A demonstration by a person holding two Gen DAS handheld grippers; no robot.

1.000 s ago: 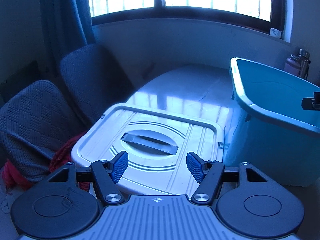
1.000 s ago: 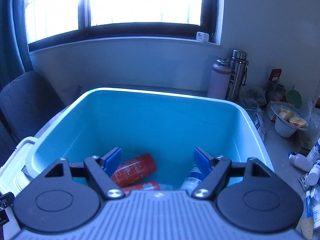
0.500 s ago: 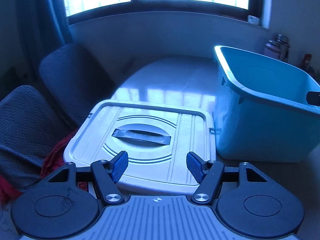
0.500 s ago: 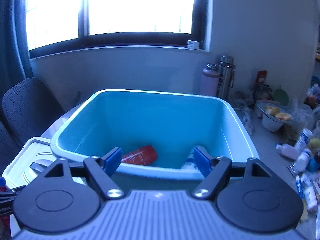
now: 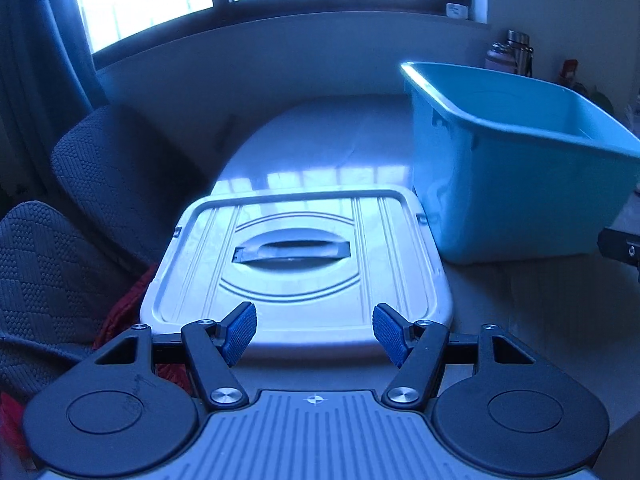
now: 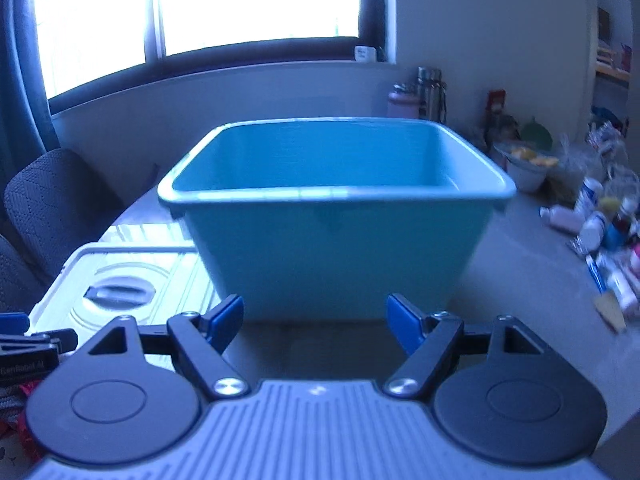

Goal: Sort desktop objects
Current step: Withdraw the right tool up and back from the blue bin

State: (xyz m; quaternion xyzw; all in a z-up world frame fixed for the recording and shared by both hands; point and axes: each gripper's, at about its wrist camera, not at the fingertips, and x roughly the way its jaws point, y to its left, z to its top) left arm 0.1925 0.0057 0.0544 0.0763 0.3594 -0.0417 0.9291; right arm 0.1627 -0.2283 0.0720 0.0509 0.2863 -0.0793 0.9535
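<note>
**Blue bin ahead, both my grippers empty**

Blue plastic fills my right view: the bin stands on the table straight ahead of my right gripper, whose jaws stand wide apart with nothing between them. From this low angle I cannot see what lies inside the bin. To its right, well apart from it, a scatter of small bottles lies on the table, blurred. A bowl sits behind them, and two flasks stand by the wall.

My left gripper hangs over the near edge of a pale lid that lies flat with its handle up, just beside the bin's left wall. Its jaws are partly apart and hold nothing. Two dark chairs stand to the left, with something red against the nearer one.
</note>
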